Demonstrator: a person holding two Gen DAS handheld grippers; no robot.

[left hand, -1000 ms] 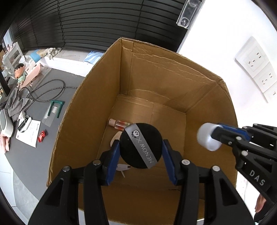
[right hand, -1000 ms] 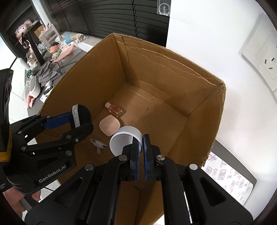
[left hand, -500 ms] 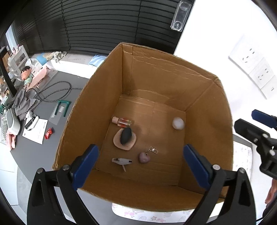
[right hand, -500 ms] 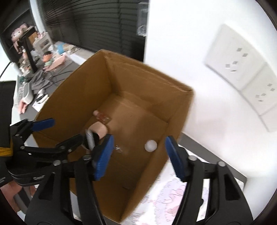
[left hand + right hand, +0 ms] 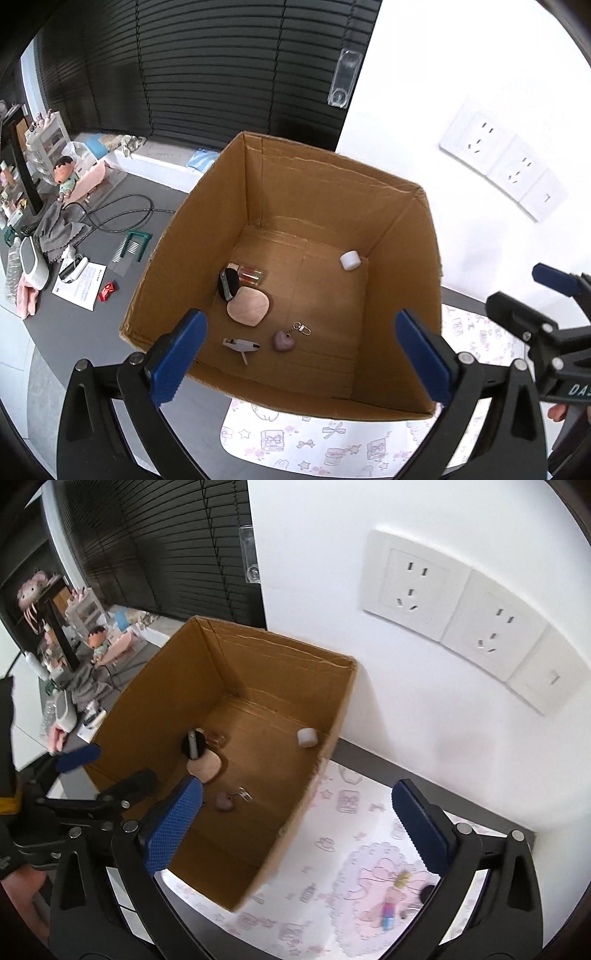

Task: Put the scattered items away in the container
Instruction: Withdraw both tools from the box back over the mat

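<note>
Both tongs [image 5: 299,354] [image 5: 295,830] just released, empty, above cardboard box [image 5: 402,236], wall sockets [image 5: 458,616] behind.

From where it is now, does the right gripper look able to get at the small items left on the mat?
Probably yes. The right gripper is open and empty, above the mat, and the items lie uncovered beside the box, with nothing in between.

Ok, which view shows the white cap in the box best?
The left wrist view: the white cap lies unobstructed and sharp in the far right corner of the cardboard box. The right wrist view also shows it, against the box's right wall, but softer and slightly blurred.
</note>
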